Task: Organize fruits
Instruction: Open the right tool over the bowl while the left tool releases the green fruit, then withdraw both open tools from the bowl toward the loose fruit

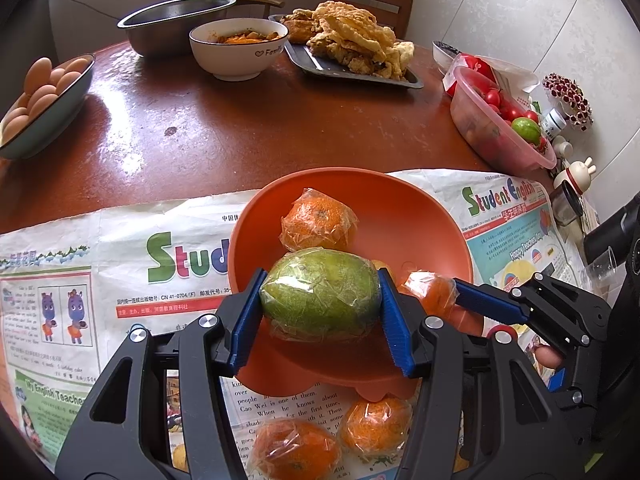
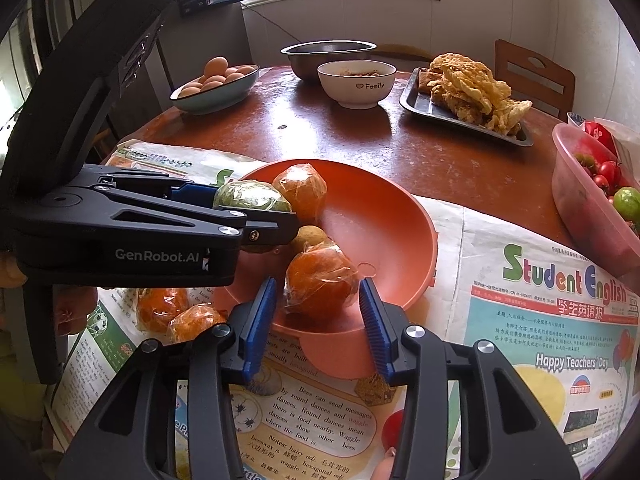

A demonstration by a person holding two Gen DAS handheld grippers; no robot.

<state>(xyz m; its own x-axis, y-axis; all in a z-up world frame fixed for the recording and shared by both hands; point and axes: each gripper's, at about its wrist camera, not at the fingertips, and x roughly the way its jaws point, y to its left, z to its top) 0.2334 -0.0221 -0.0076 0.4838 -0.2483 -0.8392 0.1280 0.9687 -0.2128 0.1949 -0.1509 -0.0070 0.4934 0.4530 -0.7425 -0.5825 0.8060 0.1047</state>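
My left gripper (image 1: 320, 300) is shut on a green plastic-wrapped fruit (image 1: 320, 294) and holds it over the near side of the orange bowl (image 1: 400, 208). A wrapped orange (image 1: 318, 220) lies in the bowl behind it. In the right wrist view my right gripper (image 2: 318, 300) has its jaws around a wrapped orange (image 2: 320, 280) at the near rim of the orange bowl (image 2: 380, 224), with slight gaps at the pads. The green fruit (image 2: 250, 198) shows there in the left gripper (image 2: 256, 216). Two wrapped oranges (image 1: 376, 426) lie on the newspaper (image 1: 80, 280) in front of the bowl.
The round brown table (image 1: 240, 120) carries a bowl of eggs (image 1: 44, 96), a steel basin (image 1: 176, 20), a white bowl (image 1: 240, 48), a tray of fried food (image 1: 348, 40) and a pink tub of tomatoes (image 1: 496, 120). Small bottles (image 1: 568, 188) stand at the right edge.
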